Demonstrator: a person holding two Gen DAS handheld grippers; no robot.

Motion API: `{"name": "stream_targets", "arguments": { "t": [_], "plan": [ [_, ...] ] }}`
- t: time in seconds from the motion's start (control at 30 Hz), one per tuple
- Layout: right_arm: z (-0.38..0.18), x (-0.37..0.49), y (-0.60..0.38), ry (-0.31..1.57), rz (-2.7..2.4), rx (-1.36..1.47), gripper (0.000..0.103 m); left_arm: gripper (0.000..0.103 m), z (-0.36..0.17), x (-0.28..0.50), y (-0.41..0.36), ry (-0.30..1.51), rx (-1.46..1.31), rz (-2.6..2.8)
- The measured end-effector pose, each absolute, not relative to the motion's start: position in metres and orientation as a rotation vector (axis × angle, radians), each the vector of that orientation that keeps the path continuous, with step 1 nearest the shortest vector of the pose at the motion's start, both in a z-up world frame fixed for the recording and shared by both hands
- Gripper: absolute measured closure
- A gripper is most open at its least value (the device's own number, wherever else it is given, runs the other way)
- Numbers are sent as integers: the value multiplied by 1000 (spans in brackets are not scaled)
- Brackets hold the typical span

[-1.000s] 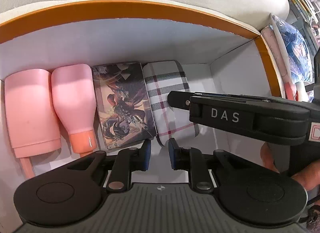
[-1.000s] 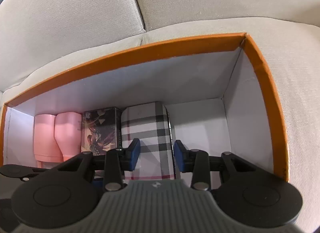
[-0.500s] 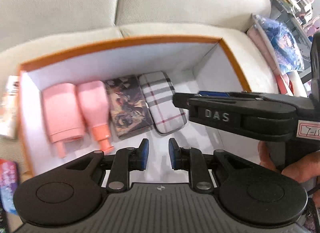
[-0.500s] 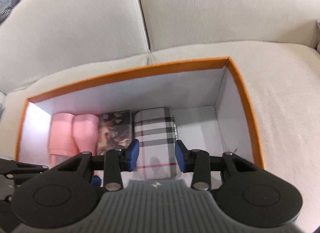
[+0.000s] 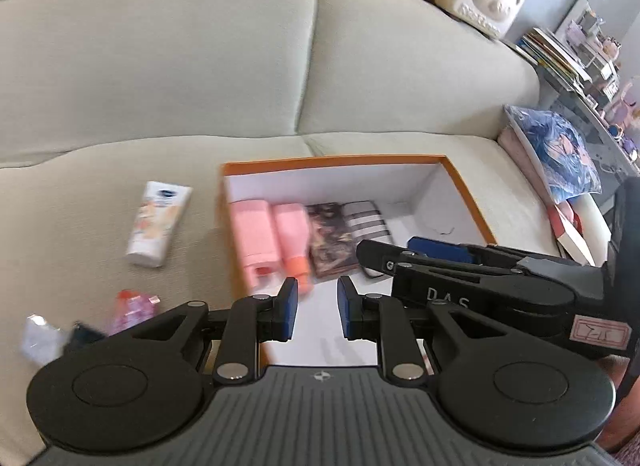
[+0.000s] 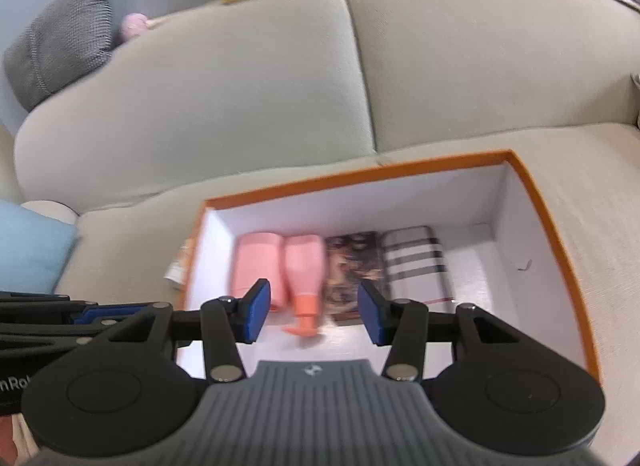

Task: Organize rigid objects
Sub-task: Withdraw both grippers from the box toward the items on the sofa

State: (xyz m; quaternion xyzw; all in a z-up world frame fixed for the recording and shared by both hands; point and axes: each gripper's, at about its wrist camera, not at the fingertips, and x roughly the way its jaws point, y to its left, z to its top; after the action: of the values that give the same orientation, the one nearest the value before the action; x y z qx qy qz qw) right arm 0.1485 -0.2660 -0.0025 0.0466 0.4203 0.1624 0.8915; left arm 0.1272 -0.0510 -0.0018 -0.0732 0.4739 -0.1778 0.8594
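Right hand-held gripper (image 6: 314, 312) opening and empty, left hand-held gripper (image 5: 313, 310) nearly pressed together, empty; swing left, straddle the white tube (image 5: 158, 223) squarely.

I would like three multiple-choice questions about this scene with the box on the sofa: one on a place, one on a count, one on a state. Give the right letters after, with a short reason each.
1. Where does the white tube lie?
A. inside the box
B. on the sofa seat, beside the box
C. between the left claw's pads

2. How many items lie in the orange-rimmed box?
A. two
B. four
C. six

3. What is between the pads of the right claw?
A. nothing
B. the plaid case
C. the pink bottle

Answers:
1 B: it rests on the cushion outside the box wall.
2 B: pink container, pink bottle, picture tin, plaid case, side by side.
3 A: its jaws are opening, and only the box floor shows in the gap.
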Motion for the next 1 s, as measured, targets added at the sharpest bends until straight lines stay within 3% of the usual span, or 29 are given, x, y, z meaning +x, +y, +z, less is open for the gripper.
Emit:
{"name": "stream_targets", "arguments": {
  "t": [0.43,0.7,0.83,1.0],
  "plan": [
    [4,66,-175,758,503,-45,44,80,-14,70,59,1037,-180,-276],
    [-28,37,-129,924,578,-120,45,80,-49,53,93,1186,-107,-255],
    [-51,28,-115,1030,589,-160,57,80,-59,50,109,1218,-69,-243],
    [-85,27,-106,1193,590,-149,58,80,-63,47,126,1219,-14,-195]
  ]
}}
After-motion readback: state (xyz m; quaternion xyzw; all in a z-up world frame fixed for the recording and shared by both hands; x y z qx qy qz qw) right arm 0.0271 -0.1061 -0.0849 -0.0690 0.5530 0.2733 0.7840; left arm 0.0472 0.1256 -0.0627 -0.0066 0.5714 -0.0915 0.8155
